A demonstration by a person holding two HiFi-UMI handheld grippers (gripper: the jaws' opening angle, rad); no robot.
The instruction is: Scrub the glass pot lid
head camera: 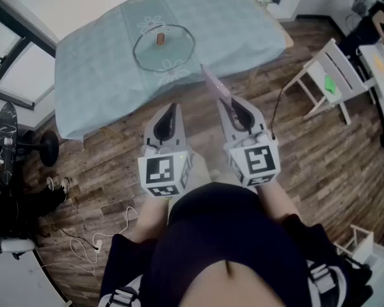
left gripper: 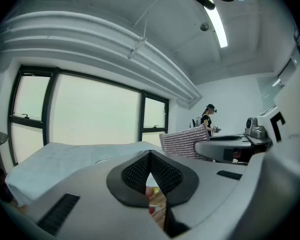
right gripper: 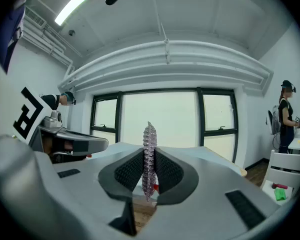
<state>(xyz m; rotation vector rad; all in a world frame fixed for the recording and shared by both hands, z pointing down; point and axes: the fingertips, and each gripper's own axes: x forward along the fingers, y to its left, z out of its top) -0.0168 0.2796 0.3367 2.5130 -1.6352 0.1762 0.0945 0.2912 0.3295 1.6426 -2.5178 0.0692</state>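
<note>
The glass pot lid lies flat on the worktop. It sits near the middle, on a light blue cloth that covers the whole top. The lid has a small brown knob in its middle. Nothing is touching the lid.

The person holds both grippers out in front of their body, side by side. They hang over the wooden floor, near the front edge of the worktop. Both are well apart from the lid, which lies ahead of them.

The left gripper is closed all the way. Its two dark pads press on each other at the tips, and it holds nothing.

The right gripper is closed tight on a scrub cloth. The cloth is pale purple and bumpy (a bit like a knobbly strip). It stands up on its thin edge between the pads, and its top pokes out past the gripper's tips. From the head view, the cloth points toward the worktop and its far end reaches about to the front edge of the blue cloth.

A white chair stands to the right of the worktop. Big windows fill the wall behind it.
</note>
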